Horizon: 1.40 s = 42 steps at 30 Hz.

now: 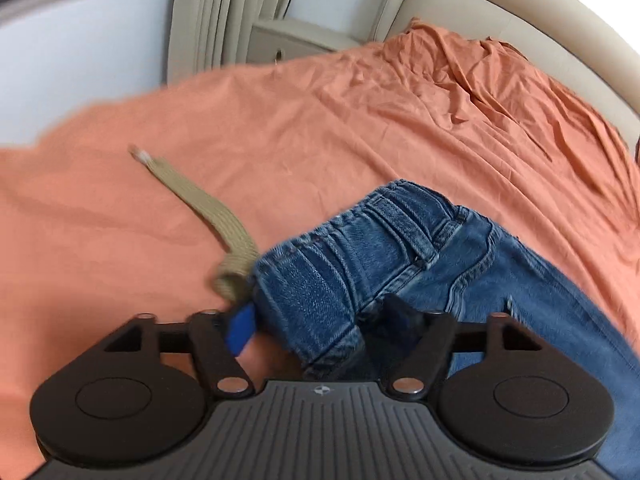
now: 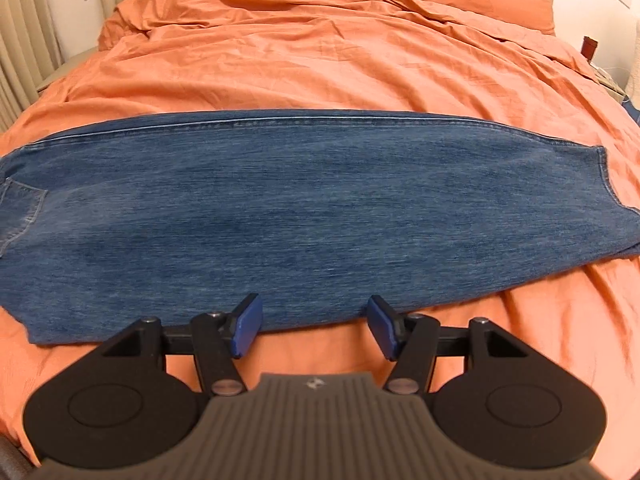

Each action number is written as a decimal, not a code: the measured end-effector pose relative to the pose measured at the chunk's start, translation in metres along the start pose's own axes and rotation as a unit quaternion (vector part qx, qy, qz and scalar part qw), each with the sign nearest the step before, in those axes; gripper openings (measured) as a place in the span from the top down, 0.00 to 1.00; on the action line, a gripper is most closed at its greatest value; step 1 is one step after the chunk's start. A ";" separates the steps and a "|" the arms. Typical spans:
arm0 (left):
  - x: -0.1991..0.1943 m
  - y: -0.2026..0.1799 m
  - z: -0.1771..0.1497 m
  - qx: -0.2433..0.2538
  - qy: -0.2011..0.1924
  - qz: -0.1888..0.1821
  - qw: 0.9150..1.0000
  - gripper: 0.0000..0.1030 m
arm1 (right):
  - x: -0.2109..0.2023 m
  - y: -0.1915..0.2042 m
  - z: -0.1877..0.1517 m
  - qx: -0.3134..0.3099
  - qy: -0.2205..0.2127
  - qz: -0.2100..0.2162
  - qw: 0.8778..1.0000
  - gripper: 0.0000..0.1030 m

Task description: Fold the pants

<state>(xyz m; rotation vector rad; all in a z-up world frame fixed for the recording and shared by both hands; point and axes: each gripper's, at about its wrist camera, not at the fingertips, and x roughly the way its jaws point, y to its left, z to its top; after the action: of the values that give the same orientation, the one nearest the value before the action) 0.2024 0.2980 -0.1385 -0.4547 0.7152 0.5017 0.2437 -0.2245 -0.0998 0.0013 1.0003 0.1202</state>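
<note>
The blue jeans (image 2: 256,216) lie across the orange duvet (image 2: 320,64), legs stacked flat with the hems toward the right of the right wrist view; the waistband (image 1: 376,232) and a khaki webbing belt (image 1: 212,216) show in the left wrist view. The left gripper (image 1: 320,332) has waist denim bunched between its fingers, and the gap looks wide, yet the right pad is hidden behind cloth, so I cannot tell whether it pinches. The right gripper (image 2: 316,328) hovers with fingers spread just at the near edge of the leg, gripping nothing.

The step in hand appears to be folding lengthwise; to do it well, seize both layers of denim at once, not only the top one; keep the two grips level so the seam (image 2: 280,123) stays straight; tuck the belt in first, since it may trail out.
</note>
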 end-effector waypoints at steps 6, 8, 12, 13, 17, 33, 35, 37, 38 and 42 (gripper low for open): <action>-0.054 -0.024 -0.016 0.065 -0.009 -0.020 0.998 0.22 | -0.006 0.032 -0.016 -0.040 -0.001 0.055 0.998 0.46; -0.070 -0.039 -0.022 0.111 -0.009 -0.050 0.993 0.24 | -0.007 0.046 -0.025 -0.069 0.001 0.073 0.995 0.46; -0.086 -0.068 -0.036 0.177 0.012 -0.130 0.975 0.27 | -0.009 0.070 -0.041 -0.118 0.002 0.105 0.987 0.46; -0.088 -0.075 -0.040 0.193 0.015 -0.142 0.971 0.27 | -0.008 0.076 -0.044 -0.126 0.006 0.114 0.985 0.46; -0.092 -0.099 -0.058 0.246 0.032 -0.168 0.954 0.27 | -0.002 0.094 -0.051 -0.135 0.017 0.135 0.982 0.46; -0.094 -0.132 -0.079 0.287 0.052 -0.177 0.940 0.27 | 0.001 0.126 -0.075 -0.215 -0.064 0.135 0.965 0.35; -0.094 -0.134 -0.081 0.292 0.052 -0.176 0.939 0.27 | 0.004 0.128 -0.074 -0.209 -0.056 0.160 0.963 0.35; -0.092 -0.135 -0.081 0.292 0.055 -0.174 0.939 0.27 | 0.007 0.136 -0.075 -0.214 -0.049 0.184 0.958 0.34; -0.090 -0.135 -0.081 0.290 0.058 -0.173 0.939 0.27 | 0.008 0.142 -0.078 -0.224 -0.049 0.185 0.956 0.33; -0.084 -0.133 -0.080 0.282 0.068 -0.167 0.942 0.27 | 0.014 0.166 -0.083 -0.257 -0.071 0.182 0.946 0.33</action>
<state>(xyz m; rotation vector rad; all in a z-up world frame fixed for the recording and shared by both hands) 0.1845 0.1258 -0.1033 -0.0637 0.8562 -0.0663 0.1651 -0.0623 -0.1473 -0.2797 0.7930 0.7099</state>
